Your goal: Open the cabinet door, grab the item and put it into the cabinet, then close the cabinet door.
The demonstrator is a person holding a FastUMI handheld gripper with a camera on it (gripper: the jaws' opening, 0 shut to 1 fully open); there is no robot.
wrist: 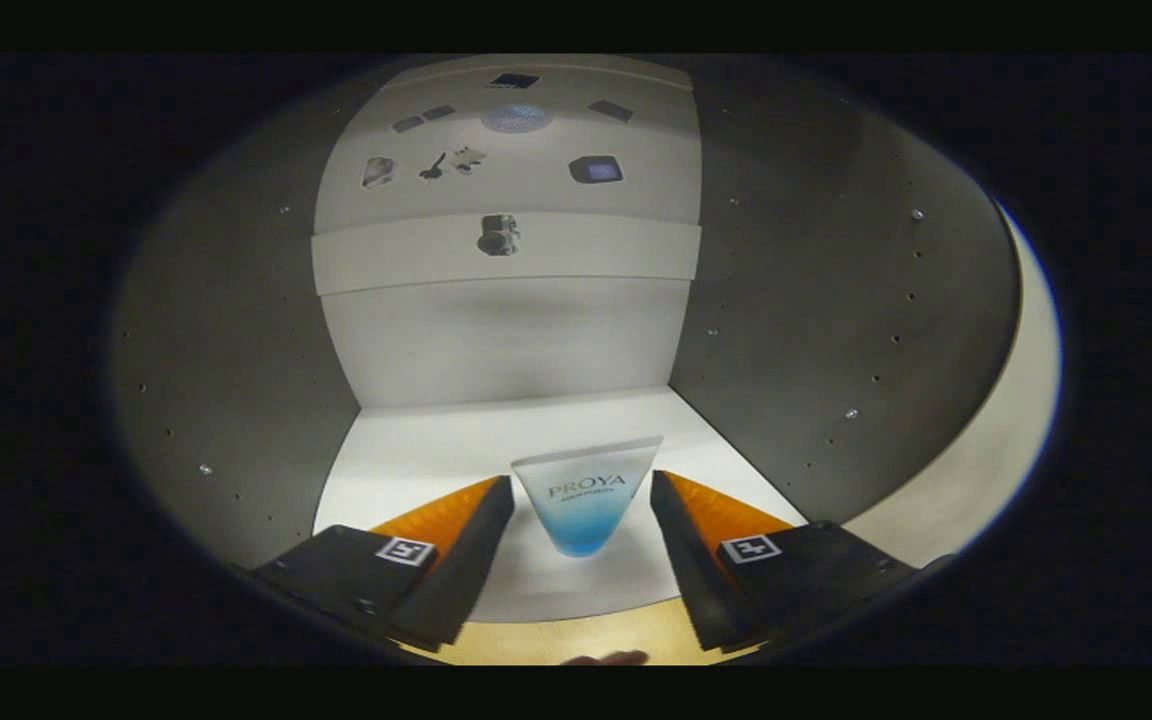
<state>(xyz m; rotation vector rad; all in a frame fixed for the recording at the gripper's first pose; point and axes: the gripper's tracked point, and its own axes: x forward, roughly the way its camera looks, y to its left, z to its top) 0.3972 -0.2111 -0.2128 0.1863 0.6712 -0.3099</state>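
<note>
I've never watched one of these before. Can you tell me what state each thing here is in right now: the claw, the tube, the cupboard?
claw: open, fingers apart on either side of the tube, not pressing it.
tube: upright on the cabinet floor, between the fingers.
cabinet: open, inside in view.
shelf: above the tube, one small object on it.

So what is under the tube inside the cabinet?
The tube stands on the cabinet's white bottom shelf, between the open gripper fingers, which do not touch it. The spot directly beneath it is covered.
</note>
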